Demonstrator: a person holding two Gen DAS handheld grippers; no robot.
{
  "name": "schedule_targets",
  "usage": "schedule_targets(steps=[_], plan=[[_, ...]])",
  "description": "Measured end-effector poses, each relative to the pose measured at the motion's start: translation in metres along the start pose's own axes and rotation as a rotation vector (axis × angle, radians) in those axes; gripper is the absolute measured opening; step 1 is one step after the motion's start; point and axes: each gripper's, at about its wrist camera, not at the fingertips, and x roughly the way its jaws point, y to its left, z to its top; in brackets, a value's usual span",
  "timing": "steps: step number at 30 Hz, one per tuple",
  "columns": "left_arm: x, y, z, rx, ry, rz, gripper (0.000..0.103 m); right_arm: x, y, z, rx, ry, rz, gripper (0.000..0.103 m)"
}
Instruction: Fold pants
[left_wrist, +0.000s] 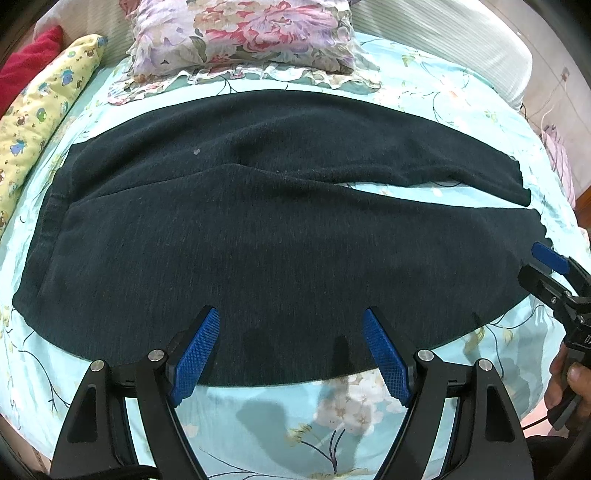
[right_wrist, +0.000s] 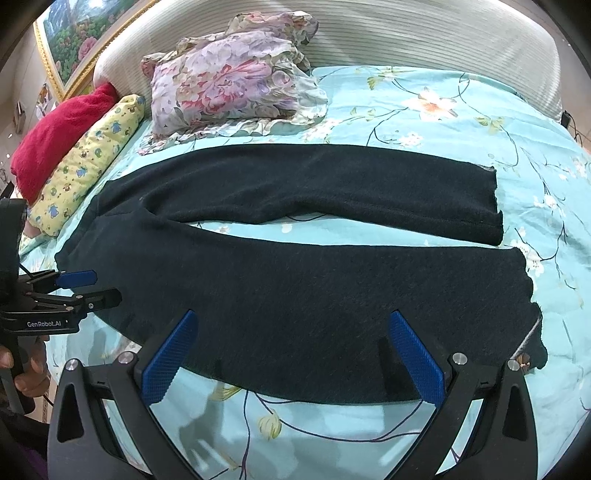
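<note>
Dark navy pants (left_wrist: 280, 229) lie spread flat across the bed, waistband at the left, two legs running to the right with a thin gap of sheet between them. In the right wrist view the same pants (right_wrist: 314, 288) show both cuffs at the right. My left gripper (left_wrist: 291, 314) hovers open over the near edge of the near leg, nothing between its blue pads. My right gripper (right_wrist: 291, 317) is also open above the near leg's lower edge. The right gripper (left_wrist: 546, 273) shows at the right margin of the left view; the left gripper (right_wrist: 83, 286) shows at the left of the right view.
The bed has a light blue floral sheet (right_wrist: 424, 107). A floral pillow (left_wrist: 243, 37) lies behind the pants; a yellow patterned pillow (right_wrist: 92, 155) and a red cushion (right_wrist: 59, 136) lie at the left. A padded headboard (right_wrist: 406, 33) runs along the back. A hand (left_wrist: 569, 380) holds the right gripper's handle.
</note>
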Motion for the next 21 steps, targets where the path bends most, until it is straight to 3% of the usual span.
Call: schedule_targets(steps=[12,21], plan=[[-0.001,0.000,0.028,0.020,0.004,-0.038,0.080,-0.002,-0.016,0.016,0.037,-0.047,-0.044,0.103],[0.011,0.004,0.085,0.075,0.009,-0.090,0.080,0.002,-0.053,0.052,0.131,-0.055,-0.050,0.103]])
